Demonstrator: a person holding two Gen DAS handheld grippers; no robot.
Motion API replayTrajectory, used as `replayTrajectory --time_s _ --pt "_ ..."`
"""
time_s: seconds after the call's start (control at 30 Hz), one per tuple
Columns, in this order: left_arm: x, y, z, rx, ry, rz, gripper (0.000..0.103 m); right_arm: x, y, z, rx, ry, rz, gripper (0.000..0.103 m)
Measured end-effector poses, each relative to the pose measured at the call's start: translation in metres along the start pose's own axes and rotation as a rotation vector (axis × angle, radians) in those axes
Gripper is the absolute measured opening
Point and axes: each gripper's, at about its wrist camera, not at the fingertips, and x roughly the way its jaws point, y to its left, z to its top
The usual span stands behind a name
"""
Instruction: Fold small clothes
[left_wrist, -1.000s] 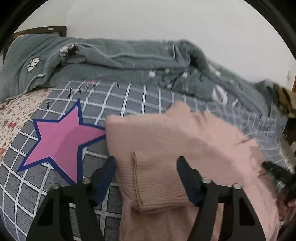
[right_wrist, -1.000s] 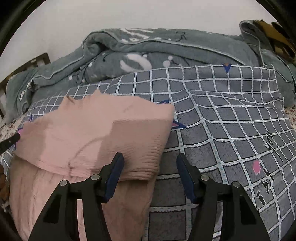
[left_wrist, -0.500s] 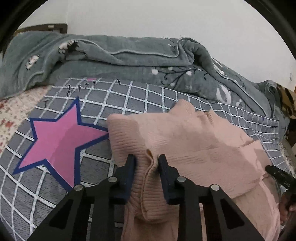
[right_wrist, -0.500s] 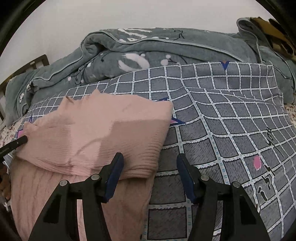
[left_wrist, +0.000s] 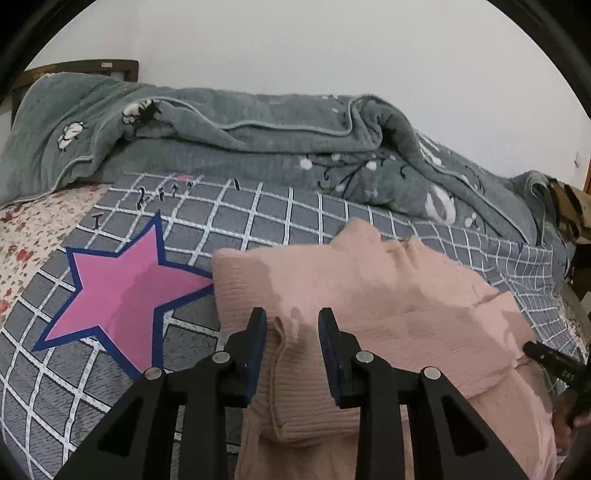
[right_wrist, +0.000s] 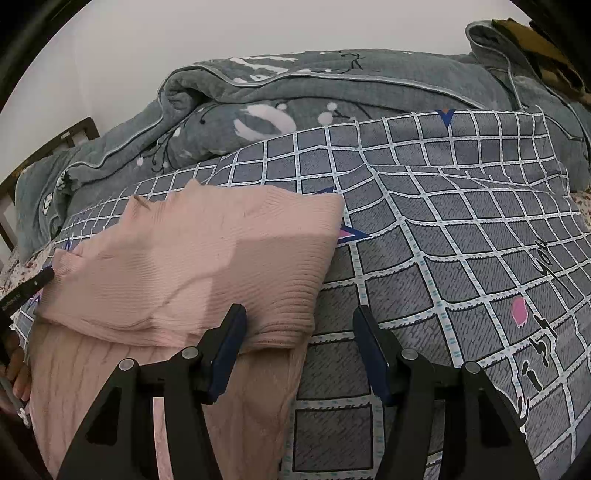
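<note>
A pink knit sweater lies partly folded on a grey checked bed cover. My left gripper has its jaws partly apart around a raised ribbed fold at the sweater's left side, not pinching it. In the right wrist view the sweater has its top part folded over the lower part. My right gripper is open, its jaws straddling the folded right corner just above the cloth. The other gripper's tip shows at each view's edge.
A rumpled grey blanket is heaped along the far side of the bed by the white wall. A pink star print lies left of the sweater. The checked cover stretches right of the sweater. A wooden headboard is far left.
My left gripper closed on the ribbed fold half a second ago and has now opened partway, letting it go. The right gripper stayed open and hardly moved.
</note>
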Motion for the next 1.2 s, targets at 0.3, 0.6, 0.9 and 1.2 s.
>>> replayTrajectory --time_s 0.3,0.6,0.9,1.2 --pt "0.002 0.005 0.001 -0.039 -0.007 -0.025 0.006 0.001 0.0 -0.001 -0.001 0.0 -0.003 0.059" --pt "-0.008 0.006 0.021 -0.131 -0.125 -0.082 0.006 -0.01 0.0 0.001 0.01 -0.064 0.021 0.06" --pt "0.019 0.008 0.021 -0.194 -0.014 0.035 0.006 0.009 0.005 0.006 -0.006 0.019 -0.019 0.065" --pt "0.016 0.015 0.003 -0.192 0.057 -0.006 0.034 -0.004 0.003 0.001 0.001 -0.027 0.004 0.066"
